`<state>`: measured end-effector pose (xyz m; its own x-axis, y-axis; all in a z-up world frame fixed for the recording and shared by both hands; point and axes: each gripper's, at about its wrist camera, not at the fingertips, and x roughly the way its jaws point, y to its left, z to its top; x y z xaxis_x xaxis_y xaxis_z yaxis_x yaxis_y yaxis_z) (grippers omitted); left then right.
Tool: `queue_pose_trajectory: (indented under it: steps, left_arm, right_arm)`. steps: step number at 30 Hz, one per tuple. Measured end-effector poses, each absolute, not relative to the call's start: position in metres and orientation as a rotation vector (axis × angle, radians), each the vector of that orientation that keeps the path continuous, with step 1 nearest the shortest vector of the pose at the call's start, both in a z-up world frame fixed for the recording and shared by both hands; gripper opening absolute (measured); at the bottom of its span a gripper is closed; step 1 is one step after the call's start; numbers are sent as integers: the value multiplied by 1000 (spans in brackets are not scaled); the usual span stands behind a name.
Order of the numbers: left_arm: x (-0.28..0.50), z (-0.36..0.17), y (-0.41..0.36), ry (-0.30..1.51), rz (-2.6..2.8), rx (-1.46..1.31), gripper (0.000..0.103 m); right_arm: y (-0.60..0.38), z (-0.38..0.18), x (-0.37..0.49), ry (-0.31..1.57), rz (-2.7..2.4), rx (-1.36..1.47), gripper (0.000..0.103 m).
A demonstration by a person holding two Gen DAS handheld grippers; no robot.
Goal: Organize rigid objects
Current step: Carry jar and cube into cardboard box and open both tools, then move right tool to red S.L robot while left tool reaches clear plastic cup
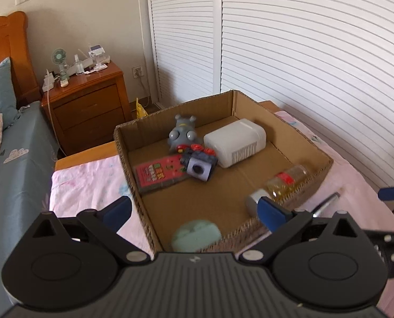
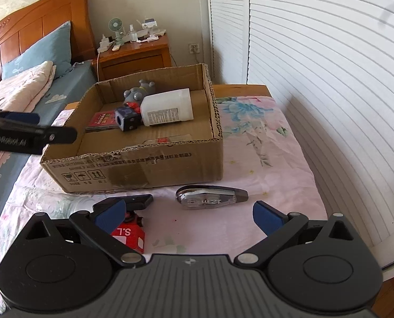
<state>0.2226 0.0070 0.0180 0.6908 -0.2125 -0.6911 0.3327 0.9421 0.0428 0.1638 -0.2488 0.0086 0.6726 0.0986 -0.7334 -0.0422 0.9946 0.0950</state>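
An open cardboard box (image 1: 303, 143) (image 2: 149, 164) sits on a pink floral cloth. It holds a grey toy (image 1: 182, 131), a white jar (image 1: 235, 143) lying down, a red flat pack (image 1: 159, 173), a purple-black cube (image 1: 198, 165), a glass spice bottle (image 1: 281, 185) and a green round thing (image 1: 195, 235), which is blurred. My left gripper (image 1: 194, 212) is open above the box's near corner. My right gripper (image 2: 189, 213) is open and empty over the cloth, in front of the box. A correction tape dispenser (image 2: 210, 197) lies just beyond it. A red block (image 2: 129, 235) and a black piece (image 2: 139, 200) lie by its left finger.
A wooden nightstand (image 1: 90, 106) with a small fan and clutter stands behind the box. A bed with blue sheets (image 1: 19, 164) lies to the left. White louvred doors (image 1: 303, 53) run along the right. A clear plastic bottle (image 2: 64, 204) lies on the cloth left of my right gripper.
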Motion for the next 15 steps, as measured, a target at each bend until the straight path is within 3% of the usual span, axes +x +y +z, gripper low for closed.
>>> queue_pose_trajectory:
  steps: [15]
  left_arm:
    - [156, -12, 6, 746, -193, 162, 101]
  right_arm:
    - [-251, 4, 157, 837, 109, 98, 103]
